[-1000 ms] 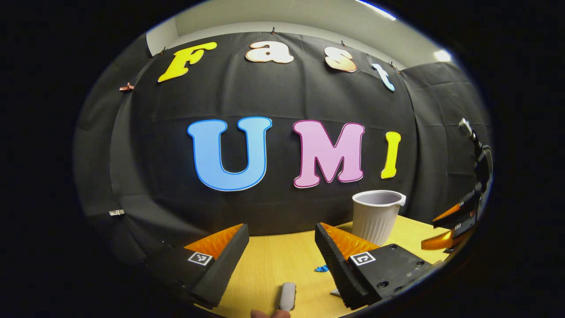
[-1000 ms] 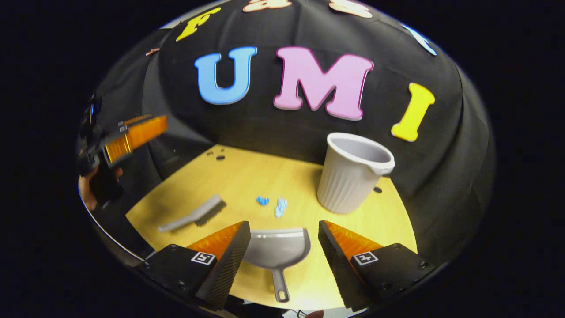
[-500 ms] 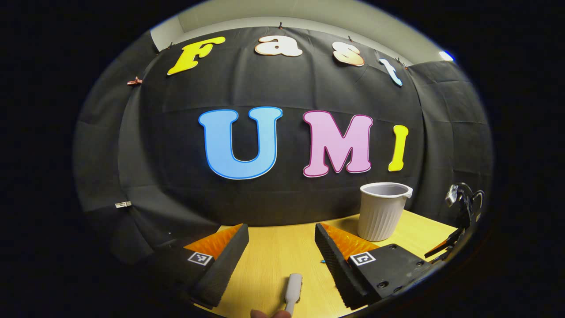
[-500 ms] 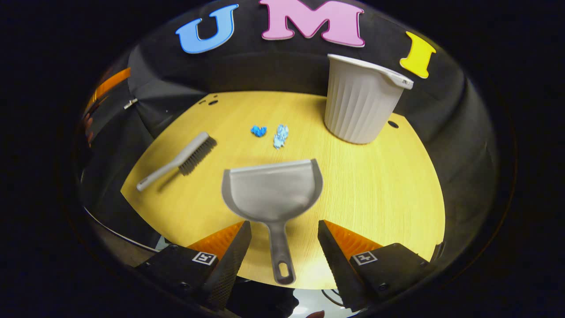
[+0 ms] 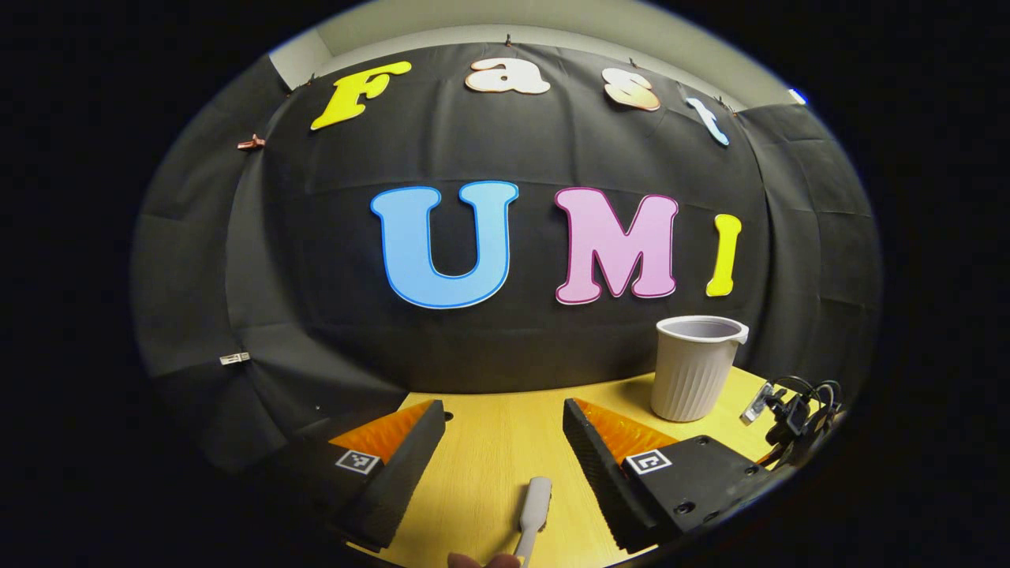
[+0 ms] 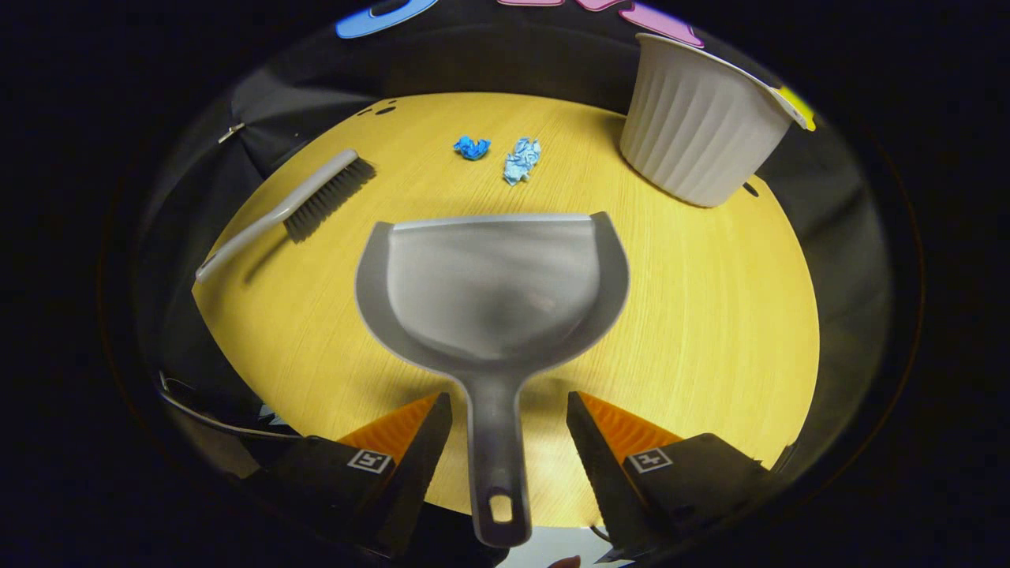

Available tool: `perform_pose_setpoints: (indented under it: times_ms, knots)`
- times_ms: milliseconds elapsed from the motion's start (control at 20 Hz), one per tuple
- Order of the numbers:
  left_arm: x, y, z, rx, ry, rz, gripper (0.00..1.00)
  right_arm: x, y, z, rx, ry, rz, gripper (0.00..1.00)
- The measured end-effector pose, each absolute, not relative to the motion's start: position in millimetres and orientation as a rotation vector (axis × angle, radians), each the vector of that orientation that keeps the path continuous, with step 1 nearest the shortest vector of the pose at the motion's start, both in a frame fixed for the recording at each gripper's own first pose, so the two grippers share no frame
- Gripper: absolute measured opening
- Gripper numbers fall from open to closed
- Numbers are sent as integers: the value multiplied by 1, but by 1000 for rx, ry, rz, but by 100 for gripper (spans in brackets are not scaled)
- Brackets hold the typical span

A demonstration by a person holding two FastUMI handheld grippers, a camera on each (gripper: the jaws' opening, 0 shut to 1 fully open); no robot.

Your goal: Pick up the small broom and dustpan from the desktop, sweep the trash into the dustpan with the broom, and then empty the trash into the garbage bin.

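We note that over the last second the right gripper [image 6: 509,410] has come down from a high look across the table [image 6: 710,315] to a low approach on the dustpan [image 6: 493,276]. Its fingers stand wide apart, one on each side of the dustpan's handle [image 6: 495,442], neither touching it. In our judgement the pick-up of the dustpan is set up but not yet made.

The left gripper [image 5: 503,422] has shifted slightly; in its view the broom's handle [image 5: 534,509] now lies nearer the middle between its fingers, which are also wide and hold nothing. The broom [image 6: 288,209] lies flat on the table to the left of the dustpan, apart from it, bristles toward the far side.

Two scraps of blue crumpled trash [image 6: 505,156] lie just beyond the dustpan's front lip, near each other. The ribbed garbage bin [image 6: 702,134] stands upright at the far right, well apart from the trash. Some cable clutter [image 5: 789,406] sits at the table's right edge in the left gripper view. We see nothing lying between either gripper and its handle.
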State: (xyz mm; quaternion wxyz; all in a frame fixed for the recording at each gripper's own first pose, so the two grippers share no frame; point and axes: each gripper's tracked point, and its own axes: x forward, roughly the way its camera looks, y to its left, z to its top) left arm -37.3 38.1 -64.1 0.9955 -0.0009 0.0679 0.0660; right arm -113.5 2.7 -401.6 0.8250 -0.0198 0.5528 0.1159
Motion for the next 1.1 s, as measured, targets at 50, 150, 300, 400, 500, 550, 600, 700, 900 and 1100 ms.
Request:
perform_pose_setpoints:
  times_ms: [50,150,300,400,500,550,600,700,900,1100]
  knots:
    - [-38,38,-65,-1,138,136,97,-113,4,-406,-51,1189,248,92]
    - [-40,38,-67,-1,143,141,97,-111,8,-413,-62,1211,258,92]
    - [-42,39,-67,3,148,147,97,-106,13,-420,-41,1237,263,90]
    - [-41,39,-69,0,154,149,97,-100,16,-421,-19,1243,258,90]
    - [-40,37,-72,-1,161,149,97,-96,16,-422,-6,1256,252,88]
    - [-40,37,-74,-2,164,150,97,-96,14,-423,-19,1261,246,87]
    - [-39,37,-75,-2,167,152,97,-94,11,-421,-12,1264,238,79]
    - [-38,34,-80,-5,179,153,98,-94,10,-422,-7,1268,226,68]
    - [-33,28,-92,1,208,144,98,-86,14,-422,-27,1223,271,50]
    - [-29,20,-110,15,246,113,97,-86,11,-420,-47,1200,290,37]
